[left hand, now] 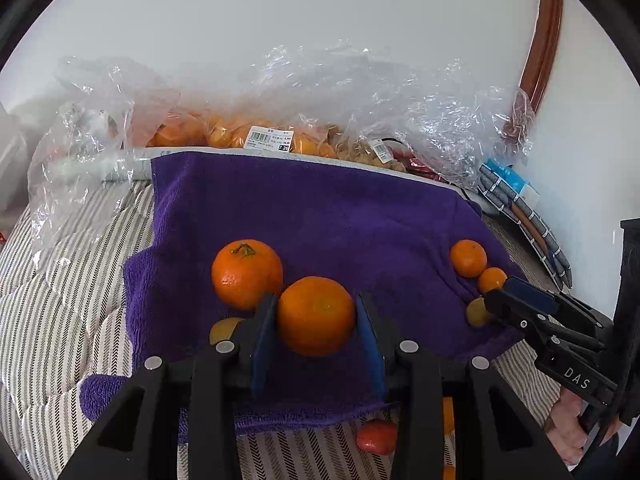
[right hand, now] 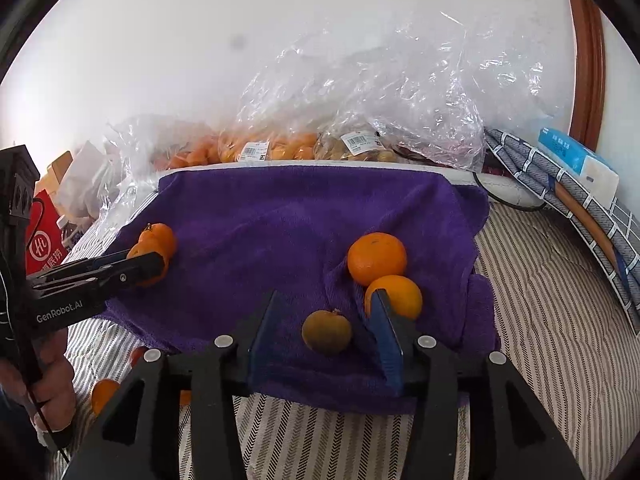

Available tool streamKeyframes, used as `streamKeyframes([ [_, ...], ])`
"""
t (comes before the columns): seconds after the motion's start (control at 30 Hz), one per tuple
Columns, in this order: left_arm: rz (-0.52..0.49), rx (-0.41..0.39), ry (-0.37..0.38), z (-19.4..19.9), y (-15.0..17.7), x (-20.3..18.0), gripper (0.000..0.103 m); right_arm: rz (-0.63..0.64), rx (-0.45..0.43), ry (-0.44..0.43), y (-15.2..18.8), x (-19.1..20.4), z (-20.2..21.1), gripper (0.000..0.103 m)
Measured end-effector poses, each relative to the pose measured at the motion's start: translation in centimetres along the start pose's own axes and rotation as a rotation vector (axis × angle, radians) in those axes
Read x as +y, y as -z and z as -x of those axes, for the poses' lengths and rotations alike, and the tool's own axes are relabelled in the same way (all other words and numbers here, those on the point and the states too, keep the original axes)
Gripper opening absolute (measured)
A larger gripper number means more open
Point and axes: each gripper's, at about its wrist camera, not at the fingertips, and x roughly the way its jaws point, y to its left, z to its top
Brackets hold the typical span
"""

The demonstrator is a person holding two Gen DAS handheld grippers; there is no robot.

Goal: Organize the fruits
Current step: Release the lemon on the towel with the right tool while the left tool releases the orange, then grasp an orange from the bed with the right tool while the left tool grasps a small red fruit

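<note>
While both grippers sat low over the purple terry towel [left hand: 320,208], we noted the key relation: the left gripper [left hand: 316,336] had the round bright-orange mandarin [left hand: 316,315] squarely between its blue pads, dead ahead along the finger axis. Left pad looked touching the fruit, right pad touching or just shy; we couldn't tell if it was a firm pinch. Fruit is near-spherical, so no long axis to align to. A second, stem-up orange mandarin [left hand: 247,274] sat just behind-left, touching or nearly touching the first, with a dull yellow-brown small fruit [left hand: 224,330] partly hidden by the left finger.

For the right gripper [right hand: 326,336], jaws were spread wide, with the olive-brown round fruit [right hand: 327,332] between the pads, nearer the right one, not touching either. Two orange mandarins [right hand: 377,259] lay just beyond the right pad, stacked front to back.

We judged each arm nearer its own cluster: left cluster on the towel's left side, right cluster on its right edge. Both grippers were pitched forward, fingers level, pads vertical, near the towel. Clear crinkled plastic bags of fruit [left hand: 280,120] lay behind; the striped bedding [left hand: 60,300] ran under it all, with stray fruit down near the front.
</note>
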Motion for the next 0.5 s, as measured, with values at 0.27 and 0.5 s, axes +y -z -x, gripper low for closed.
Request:
streamKeyframes([
  [0.27, -0.01, -0.018, 0.006, 0.3, 0.1, -0.2, 0.041, -0.039, 0.009, 0.024, 0.2, -0.6, 0.3, 0.049],
  [0.5, -0.055, -0.097, -0.005, 2.1, 0.4, -0.8, 0.054, -0.052, -0.015, 0.122, 0.9, 0.3, 3.2, 0.054],
])
